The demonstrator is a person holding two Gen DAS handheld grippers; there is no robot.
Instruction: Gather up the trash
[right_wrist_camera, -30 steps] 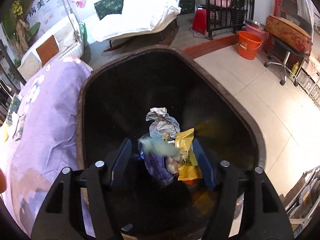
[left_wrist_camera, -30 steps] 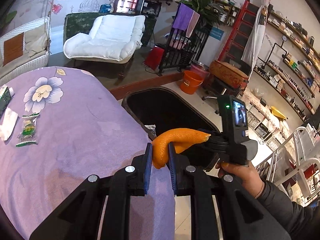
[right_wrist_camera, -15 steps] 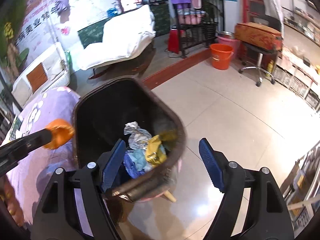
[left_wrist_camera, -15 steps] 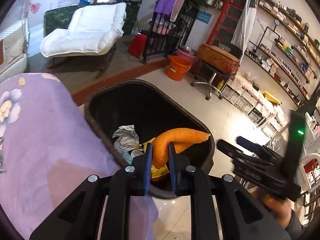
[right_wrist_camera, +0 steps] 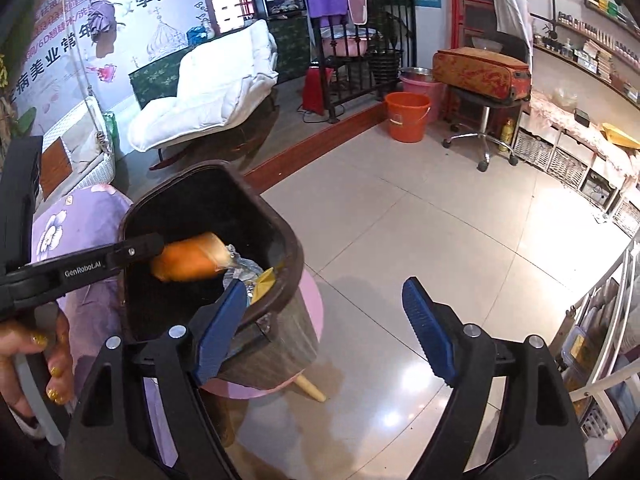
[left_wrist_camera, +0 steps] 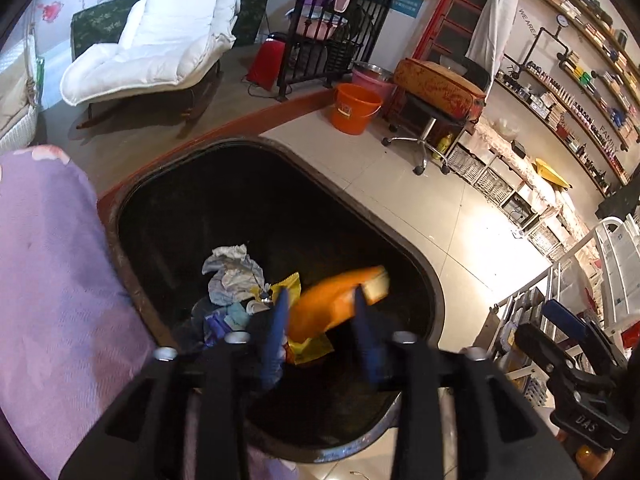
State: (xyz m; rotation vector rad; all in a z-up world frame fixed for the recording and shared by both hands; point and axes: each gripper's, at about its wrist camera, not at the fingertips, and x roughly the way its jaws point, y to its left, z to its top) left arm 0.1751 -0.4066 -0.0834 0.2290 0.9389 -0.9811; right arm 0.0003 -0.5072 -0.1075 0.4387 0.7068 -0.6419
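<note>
Beside the purple-clothed table (left_wrist_camera: 52,280), the dark bin (left_wrist_camera: 424,268) holds wrappers (left_wrist_camera: 232,276). The left gripper (left_wrist_camera: 318,320), fingers parted, has a blurred orange peel (left_wrist_camera: 336,300) between them over the bin; the right gripper (right_wrist_camera: 328,328) is spread wide, holding nothing.

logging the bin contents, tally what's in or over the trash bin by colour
orange peel, blurred, between the open left gripper fingers over the bin: 1
yellow wrapper: 1
white crumpled paper: 1
blue scraps, hard to tell apart: at least 1
total: at least 4

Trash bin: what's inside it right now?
In the trash bin: crumpled paper, a yellow wrapper, bluish scraps, and a blurred orange peel between the left gripper jaws. The bottom beneath is hidden.
</note>
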